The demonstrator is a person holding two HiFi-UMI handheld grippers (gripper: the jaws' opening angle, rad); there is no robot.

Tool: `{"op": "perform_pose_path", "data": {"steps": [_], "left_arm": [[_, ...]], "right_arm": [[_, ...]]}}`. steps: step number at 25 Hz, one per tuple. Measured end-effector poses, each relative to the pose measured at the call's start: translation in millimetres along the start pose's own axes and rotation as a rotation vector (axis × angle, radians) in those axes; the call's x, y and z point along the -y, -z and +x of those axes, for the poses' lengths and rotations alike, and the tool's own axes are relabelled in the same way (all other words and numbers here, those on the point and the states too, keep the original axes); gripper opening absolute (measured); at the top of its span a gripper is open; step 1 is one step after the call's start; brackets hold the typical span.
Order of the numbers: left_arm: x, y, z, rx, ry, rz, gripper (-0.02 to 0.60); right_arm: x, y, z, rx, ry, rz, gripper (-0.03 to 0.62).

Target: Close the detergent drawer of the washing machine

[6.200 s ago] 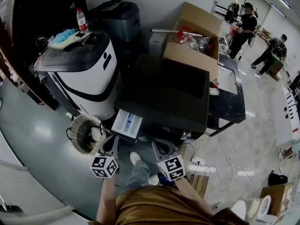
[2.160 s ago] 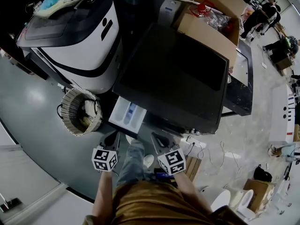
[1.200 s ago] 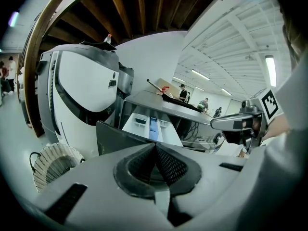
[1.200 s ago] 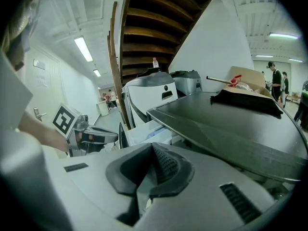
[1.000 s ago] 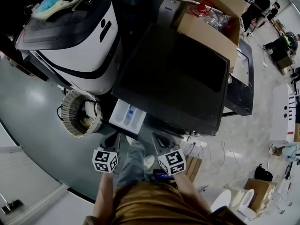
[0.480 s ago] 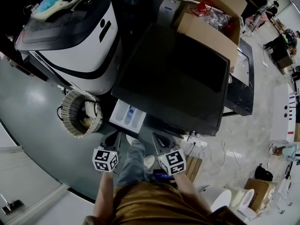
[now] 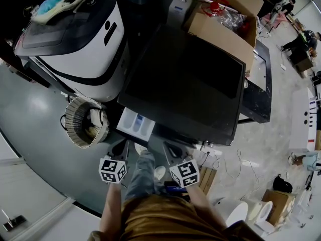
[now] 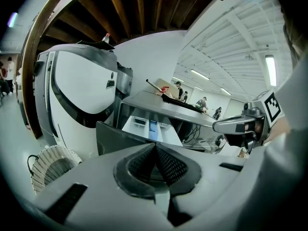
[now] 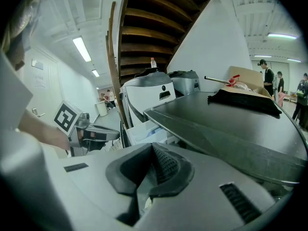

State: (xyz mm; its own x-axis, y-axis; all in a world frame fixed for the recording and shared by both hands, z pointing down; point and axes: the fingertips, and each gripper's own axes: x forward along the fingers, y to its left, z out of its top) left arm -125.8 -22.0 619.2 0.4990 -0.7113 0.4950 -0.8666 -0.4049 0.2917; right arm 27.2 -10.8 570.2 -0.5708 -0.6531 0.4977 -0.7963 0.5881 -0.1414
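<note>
The dark front-loading washing machine (image 7: 183, 84) fills the middle of the head view. Its white detergent drawer (image 7: 135, 126) stands pulled out at the lower left corner, a blue compartment showing inside. My left gripper (image 7: 122, 145) hovers just below the drawer, shut and holding nothing. My right gripper (image 7: 168, 147) hangs shut and holding nothing beside it, under the machine's front edge. In the left gripper view the drawer (image 8: 151, 129) lies straight ahead of the closed jaws, apart from them. In the right gripper view the drawer (image 9: 144, 131) sits to the left under the machine top.
A white and black top-loading machine (image 7: 75, 44) stands at the left, with a wicker basket (image 7: 86, 127) on the floor before it. A cardboard box (image 7: 223, 26) rests behind the washer. Cables (image 7: 223, 167) trail on the floor at right. My leg and shoe (image 7: 150, 172) are between the grippers.
Since the oldest frame the head view has shifted nearer over the washer. Over the last second both grippers hold their places and the drawer stays out.
</note>
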Motion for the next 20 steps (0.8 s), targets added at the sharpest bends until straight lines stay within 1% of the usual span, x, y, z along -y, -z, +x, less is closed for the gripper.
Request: {"op": "perform_pose_path", "data": {"steps": [20], "left_arm": [[0, -8, 12, -0.002, 0.02, 0.003, 0.026]], "right_arm": [[6, 2, 5, -0.017, 0.003, 0.01, 0.012]]}}
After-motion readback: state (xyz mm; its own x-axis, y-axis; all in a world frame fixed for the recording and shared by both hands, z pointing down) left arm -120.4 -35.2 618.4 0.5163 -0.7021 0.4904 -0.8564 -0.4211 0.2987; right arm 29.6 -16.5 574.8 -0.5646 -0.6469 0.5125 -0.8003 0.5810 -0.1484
